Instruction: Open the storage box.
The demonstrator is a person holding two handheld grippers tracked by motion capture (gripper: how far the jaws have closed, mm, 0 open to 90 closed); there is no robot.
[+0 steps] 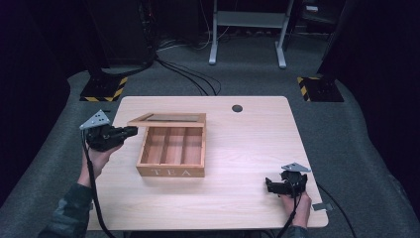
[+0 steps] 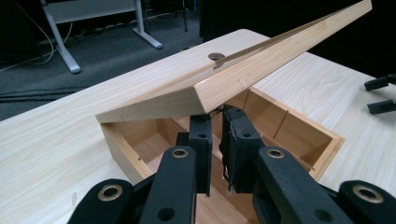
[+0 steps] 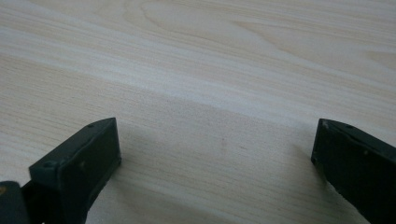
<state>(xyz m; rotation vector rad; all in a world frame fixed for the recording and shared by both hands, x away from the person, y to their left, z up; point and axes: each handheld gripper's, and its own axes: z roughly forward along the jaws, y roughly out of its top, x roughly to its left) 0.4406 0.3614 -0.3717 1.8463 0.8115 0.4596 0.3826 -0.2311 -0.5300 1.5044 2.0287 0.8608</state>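
A wooden tea box (image 1: 171,171) marked TEA stands left of centre on the table, and its three compartments look bare. Its glass-paned lid (image 1: 168,119) is hinged at the back and tilted partly up. My left gripper (image 1: 132,131) sits at the lid's left corner. In the left gripper view its jaws are nearly together, nothing between them, and the gripper (image 2: 217,114) has its tips under the raised lid (image 2: 261,60) above the box (image 2: 116,144). My right gripper (image 1: 269,184) rests near the table's front right. There the right gripper (image 3: 215,140) stands wide open over bare wood.
The light wooden table (image 1: 237,144) has a round cable hole (image 1: 237,108) near its back edge. Cables run over the grey floor behind it. A white desk frame (image 1: 247,29) and two hazard-striped stand bases (image 1: 101,89) lie farther back.
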